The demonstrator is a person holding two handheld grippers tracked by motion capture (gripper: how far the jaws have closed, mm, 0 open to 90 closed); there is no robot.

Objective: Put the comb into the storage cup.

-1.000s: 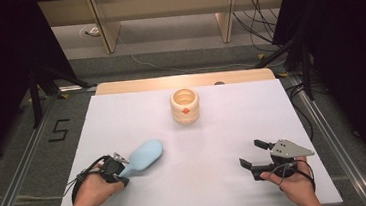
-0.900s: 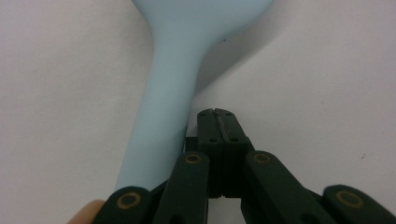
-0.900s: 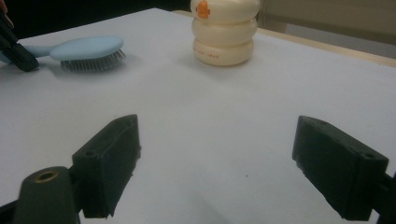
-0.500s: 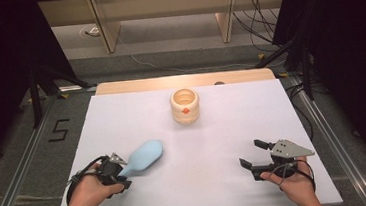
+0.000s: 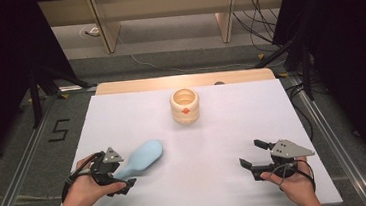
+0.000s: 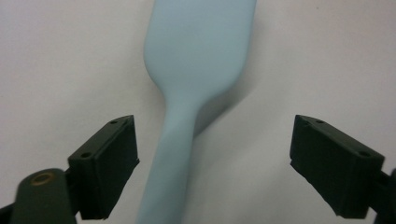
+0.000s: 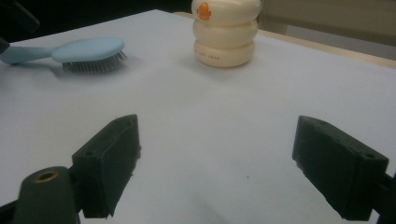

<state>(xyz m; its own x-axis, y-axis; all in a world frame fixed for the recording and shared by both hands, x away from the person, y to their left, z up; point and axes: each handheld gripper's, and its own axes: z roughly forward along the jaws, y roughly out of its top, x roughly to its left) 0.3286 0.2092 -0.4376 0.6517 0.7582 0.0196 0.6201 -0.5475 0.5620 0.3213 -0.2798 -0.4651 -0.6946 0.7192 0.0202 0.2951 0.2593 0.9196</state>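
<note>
The left gripper [image 5: 120, 178] sits at the near left of the white table [image 5: 233, 128]. Its jaws have just been opening and now stand wide apart. The handle of the light blue hairbrush [image 6: 187, 116] runs between the two fingers [image 6: 105, 168], nearer the left-hand one in the left gripper view, with a visible gap on each side, so neither pad presses on it. The brush head extends forward beyond the fingertips and lies bristles down on the table surface.

The right gripper [image 5: 254, 156] is held at the near right of the table. Its jaws are spread with nothing between them; bare table shows in the gap between its fingers [image 7: 107, 163]. Well ahead of those fingers stands a cream ribbed cup [image 5: 185, 105] with an orange mark on its side, well apart from both grippers and from the brush
</note>
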